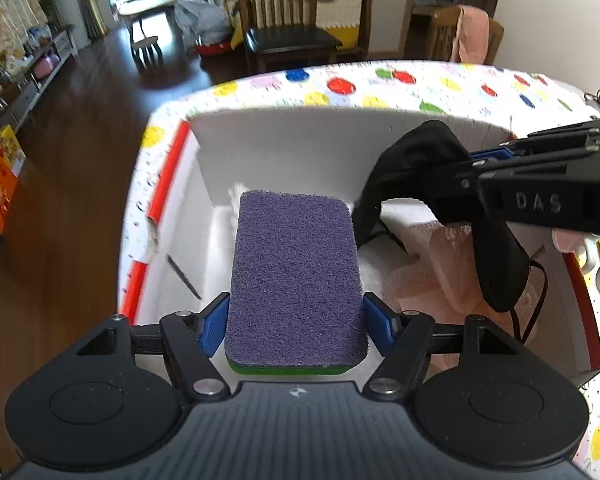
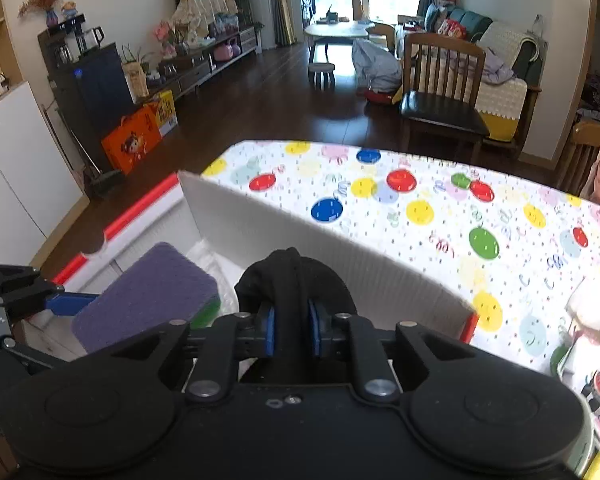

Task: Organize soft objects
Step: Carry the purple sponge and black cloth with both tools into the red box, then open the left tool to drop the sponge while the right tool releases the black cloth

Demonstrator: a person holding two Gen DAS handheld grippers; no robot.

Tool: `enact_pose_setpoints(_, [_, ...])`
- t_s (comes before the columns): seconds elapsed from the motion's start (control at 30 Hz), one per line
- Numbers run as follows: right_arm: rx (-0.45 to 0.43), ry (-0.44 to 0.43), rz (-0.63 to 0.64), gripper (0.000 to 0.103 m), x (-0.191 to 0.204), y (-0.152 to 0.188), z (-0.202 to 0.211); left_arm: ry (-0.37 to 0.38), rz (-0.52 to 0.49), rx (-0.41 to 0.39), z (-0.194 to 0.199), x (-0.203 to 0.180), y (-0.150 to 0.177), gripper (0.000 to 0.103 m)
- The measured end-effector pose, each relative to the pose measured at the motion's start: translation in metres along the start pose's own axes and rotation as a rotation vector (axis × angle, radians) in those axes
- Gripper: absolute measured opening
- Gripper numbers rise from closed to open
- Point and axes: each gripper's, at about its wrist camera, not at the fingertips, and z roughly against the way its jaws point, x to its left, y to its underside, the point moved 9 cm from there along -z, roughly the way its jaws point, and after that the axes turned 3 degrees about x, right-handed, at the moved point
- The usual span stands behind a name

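L gripper (image 1: pixel 296 326) clamped on purple-topped, green-backed rectangular scouring sponge (image 1: pixel 296 280); blue ribbed pads squeezing its long sides near the rear edge. Sponge sticking fwd past the tips, scrubby face up, held flat, prob. so it can go down level. Coarse fibrous top, rounded corners, thin green foam layer visible at near edge only.

R gripper (image 2: pixel 292 334) pinched narrow on black soft fabric item w/ thin cord (image 2: pixel 296 280), mask- or pouch-like; can't ID exactly. Cloth bunched up between blue pads, bulging above the tips; in L view loose end draped below the fingers, cord trailing. Limp, matte, no fixed shape, hence mid-body pinch.

Just beyond and below both claws: white corrugated-plastic bin w/ red edge trim (image 1: pixel 284 148). Both items hanging over its inside, not yet released. Under R claw in bin: pale pink knitted cloth (image 1: pixel 432 272), rumpled, lying on white soft stuff. Ahead of sponge, sth white and fluffy, mostly hidden.

Past far bin wall: tablecloth w/ coloured dots (image 2: pixel 420 216), glossy. Beyond: dark wooden chair (image 2: pixel 440 92).

Judgement: drop-in step; sponge side looks free, R side already part-filled.
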Motion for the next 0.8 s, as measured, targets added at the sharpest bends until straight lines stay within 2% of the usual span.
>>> enact_pose_setpoints(0.3, [0.012, 0.02, 0.001, 0.025, 0.004, 0.009, 0.0, 0.018, 0.009, 0.082, -0.021, -0.003, 0.006, 0.07])
enact_pose_setpoints(0.43, [0.021, 0.003, -0.021, 0.037, 0.003, 0.008, 0.005, 0.019, 0.021, 0.1, -0.025, -0.003, 0.007, 0.07])
enact_pose_setpoints(0.6, [0.021, -0.001, -0.028, 0.043, 0.005, 0.009, 0.009, 0.03, 0.043, 0.101, -0.026, -0.005, 0.007, 0.071])
enact_pose_setpoints(0.8, [-0.005, -0.018, -0.017, 0.057, 0.01, 0.006, 0.021, 0.012, 0.043, 0.091, -0.022, -0.004, 0.009, 0.071])
